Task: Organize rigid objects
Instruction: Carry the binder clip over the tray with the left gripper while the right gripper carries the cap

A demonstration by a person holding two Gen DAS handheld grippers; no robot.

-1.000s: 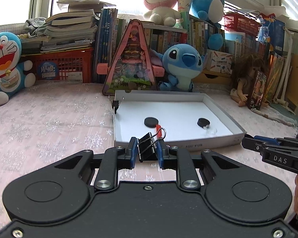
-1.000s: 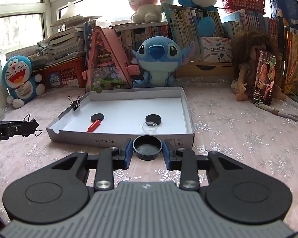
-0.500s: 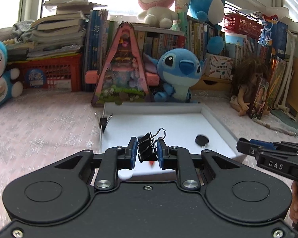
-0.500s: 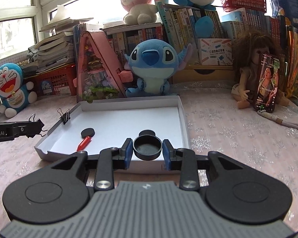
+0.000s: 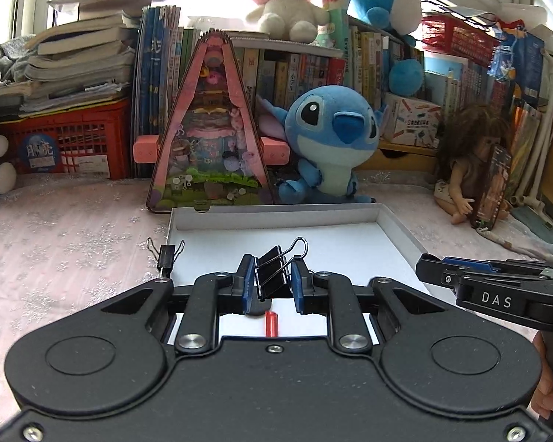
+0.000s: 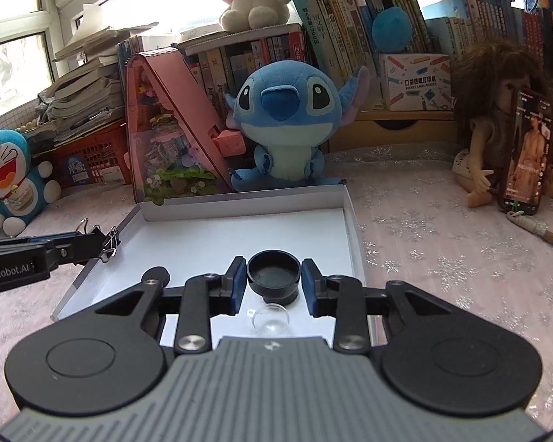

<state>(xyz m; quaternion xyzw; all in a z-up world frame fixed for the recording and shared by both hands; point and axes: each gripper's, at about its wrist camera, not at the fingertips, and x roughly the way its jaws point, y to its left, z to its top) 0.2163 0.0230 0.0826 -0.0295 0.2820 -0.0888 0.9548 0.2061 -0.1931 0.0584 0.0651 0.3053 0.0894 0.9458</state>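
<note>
My left gripper (image 5: 272,283) is shut on a black binder clip (image 5: 271,272), held tilted above the near part of the white tray (image 5: 276,210). Under its fingers lie a red piece (image 5: 271,325) and a black disc (image 5: 256,310). A second binder clip (image 5: 166,255) is clamped on the tray's left wall. My right gripper (image 6: 274,276) is shut on a round black cap (image 6: 274,269) over the tray (image 6: 239,200). Below it sit another black cap (image 6: 281,299) and a clear dome (image 6: 271,322). A black disc (image 6: 155,275) lies to the left.
Behind the tray stand a blue plush (image 5: 331,143), a pink triangular box (image 5: 210,140), shelves of books and a red crate (image 5: 70,143). A doll (image 6: 490,140) with a phone (image 6: 527,151) sits to the right. The lace tablecloth (image 6: 442,243) surrounds the tray.
Both grippers have moved forward from in front of the tray to above its floor, each keeping its object. The tray's contents now sit under the fingers.
</note>
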